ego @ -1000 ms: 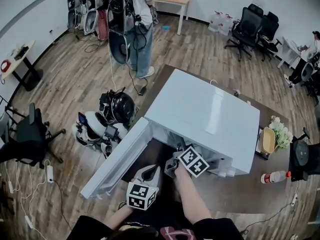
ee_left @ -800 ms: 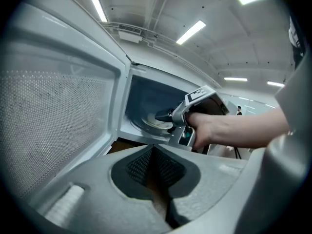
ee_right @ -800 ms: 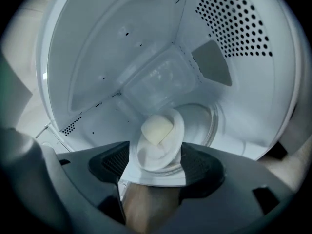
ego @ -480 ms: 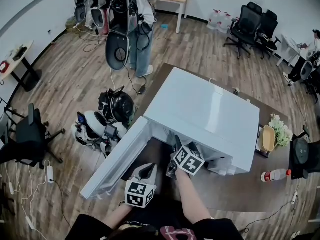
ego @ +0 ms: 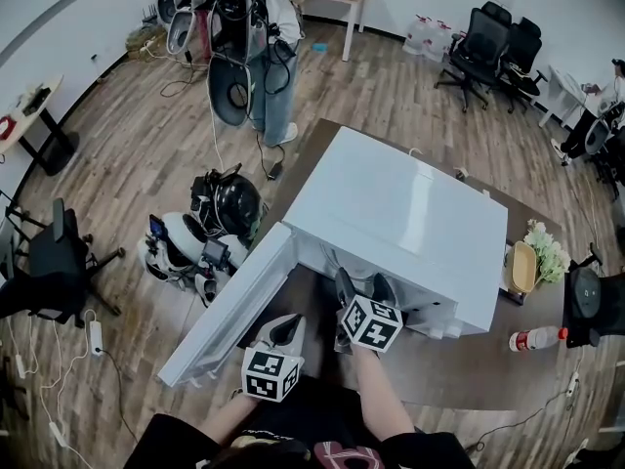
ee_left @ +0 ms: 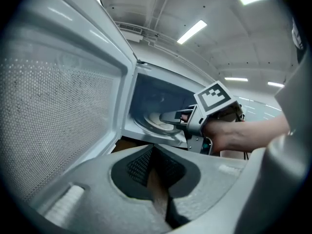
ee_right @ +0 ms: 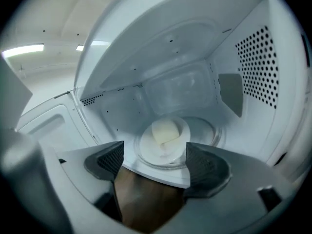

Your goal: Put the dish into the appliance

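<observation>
The white microwave [ego: 400, 218] stands on a brown table with its door [ego: 229, 306] swung open to the left. Inside, on the glass turntable [ee_right: 204, 130], sits the dish [ee_right: 163, 135], a white plate with a pale yellow lump of food on it. My right gripper [ee_right: 155, 155] is at the mouth of the cavity, just short of the dish; its jaws are opening wide with nothing between them. In the head view it [ego: 361, 286] pokes under the microwave's front edge. My left gripper [ee_left: 155, 167] is shut and empty, held low beside the open door [ee_left: 58, 106].
On the table to the right of the microwave are a plastic bottle [ego: 535, 343], a yellow bowl [ego: 524, 272] and flowers [ego: 549, 250]. Robot gear [ego: 210, 228] lies on the floor to the left. A person [ego: 273, 27] stands at the back, and office chairs [ego: 488, 47] are at the far right.
My right gripper has drawn back a little from the microwave towards me and its jaws have spread. The left gripper has hardly moved.
</observation>
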The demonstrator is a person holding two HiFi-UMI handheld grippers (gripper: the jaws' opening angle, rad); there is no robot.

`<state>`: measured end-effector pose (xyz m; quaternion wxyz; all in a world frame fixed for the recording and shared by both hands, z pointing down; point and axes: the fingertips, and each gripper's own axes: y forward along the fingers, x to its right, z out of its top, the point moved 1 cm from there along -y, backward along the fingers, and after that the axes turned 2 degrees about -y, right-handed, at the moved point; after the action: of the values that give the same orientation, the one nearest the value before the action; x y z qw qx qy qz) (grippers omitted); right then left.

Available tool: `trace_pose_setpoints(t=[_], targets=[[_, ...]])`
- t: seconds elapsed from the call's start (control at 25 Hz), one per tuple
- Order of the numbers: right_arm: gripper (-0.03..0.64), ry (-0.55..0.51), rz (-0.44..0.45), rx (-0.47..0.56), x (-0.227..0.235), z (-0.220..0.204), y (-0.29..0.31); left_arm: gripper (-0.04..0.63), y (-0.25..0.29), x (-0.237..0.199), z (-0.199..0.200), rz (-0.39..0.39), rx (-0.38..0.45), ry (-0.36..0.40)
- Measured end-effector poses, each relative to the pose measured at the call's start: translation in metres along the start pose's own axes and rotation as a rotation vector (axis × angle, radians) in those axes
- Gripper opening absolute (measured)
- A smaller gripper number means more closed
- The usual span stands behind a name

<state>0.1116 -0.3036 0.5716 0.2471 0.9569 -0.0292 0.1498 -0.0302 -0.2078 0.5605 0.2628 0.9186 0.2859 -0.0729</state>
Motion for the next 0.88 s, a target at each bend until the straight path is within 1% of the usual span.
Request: trace_pose_setpoints(t=[0.12, 0.32, 0.48, 0.56, 0.68, 0.76, 0.88], targets=[[0.394, -0.042, 0.048, 0.018, -0.006, 0.003, -0.014, 0.002, -0.001, -0.001, 0.002, -0.009, 0.013, -0.010], [0.393, -0.064, 0.110, 0.045, -0.015, 0.006, -0.040, 0.002, -0.001, 0.001, 0.005, -0.029, 0.029, -0.015], [0.393, -0.030, 0.162, 0.076, -0.027, 0.005, -0.066, 0.002, -0.003, 0.003, 0.011, -0.035, 0.055, -0.025], [0.392, -0.039, 0.168, 0.083, -0.030, 0.003, -0.078, 0.002, -0.005, 0.006, 0.015, -0.045, 0.072, -0.029], [0.353, -0.097, 0.154, 0.107, -0.031, 0.004, -0.095, 0.002, -0.008, 0.011, 0.023, -0.059, 0.102, -0.029], [0.349, -0.128, 0.143, 0.132, -0.032, 0.006, -0.106, 0.002, -0.011, 0.013, 0.027, -0.065, 0.119, -0.026], [0.348, -0.139, 0.135, 0.163, -0.031, 0.007, -0.123, 0.002, -0.016, 0.017, 0.032, -0.072, 0.138, -0.023]])
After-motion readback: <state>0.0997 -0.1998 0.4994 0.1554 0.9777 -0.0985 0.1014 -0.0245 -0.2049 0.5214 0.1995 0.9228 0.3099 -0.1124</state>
